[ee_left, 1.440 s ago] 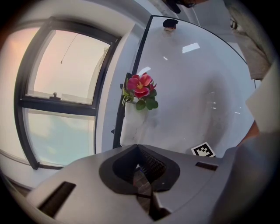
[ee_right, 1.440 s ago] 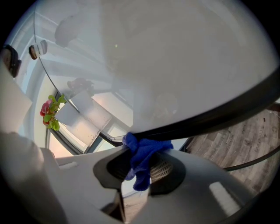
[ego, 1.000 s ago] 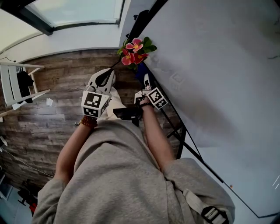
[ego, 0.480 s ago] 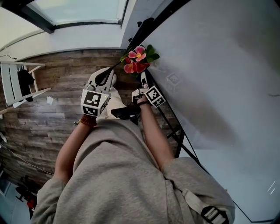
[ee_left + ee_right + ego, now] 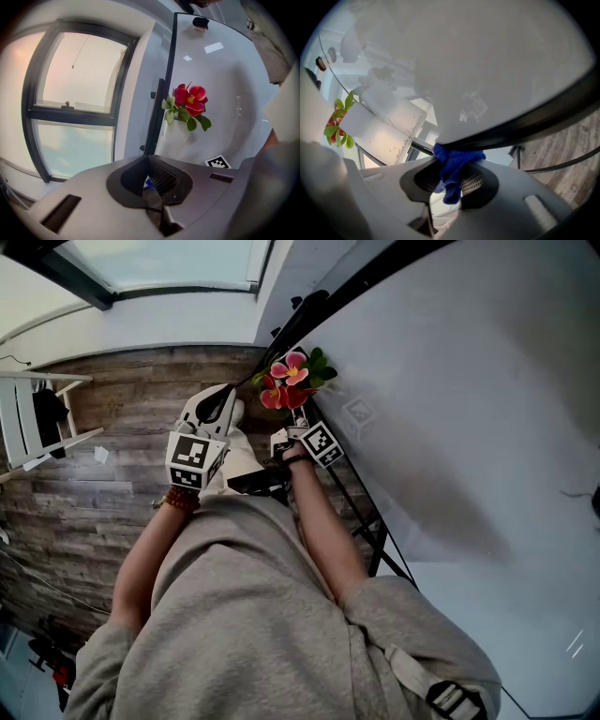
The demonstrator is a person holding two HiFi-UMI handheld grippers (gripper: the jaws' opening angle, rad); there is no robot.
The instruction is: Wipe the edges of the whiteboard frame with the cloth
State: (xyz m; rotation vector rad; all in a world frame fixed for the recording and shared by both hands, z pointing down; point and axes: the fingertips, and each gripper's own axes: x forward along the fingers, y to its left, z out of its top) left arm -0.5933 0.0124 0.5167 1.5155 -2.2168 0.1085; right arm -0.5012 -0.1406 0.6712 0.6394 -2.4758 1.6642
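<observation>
The whiteboard (image 5: 469, 399) tilts across the right side, with its black frame (image 5: 347, 292) along the edge. My right gripper (image 5: 298, 430) sits at that frame just below a bunch of red artificial flowers (image 5: 291, 381). In the right gripper view the right gripper (image 5: 450, 180) is shut on a blue cloth (image 5: 453, 168), which presses against the underside of the black frame (image 5: 520, 124). My left gripper (image 5: 214, 409) hovers over the floor, left of the board. In the left gripper view the left gripper (image 5: 154, 187) is shut with nothing held, facing the flowers (image 5: 190, 101) and frame (image 5: 161, 108).
The floor is wood plank (image 5: 112, 427). A white rack (image 5: 33, 418) stands at the left. Black stand legs (image 5: 380, 540) run under the board. A large window (image 5: 75, 112) is behind the board's end. The person's grey-clad torso (image 5: 253, 615) fills the lower head view.
The right gripper with the cloth has slid up along the frame, closer to the flowers. The left gripper has drifted slightly with it.
</observation>
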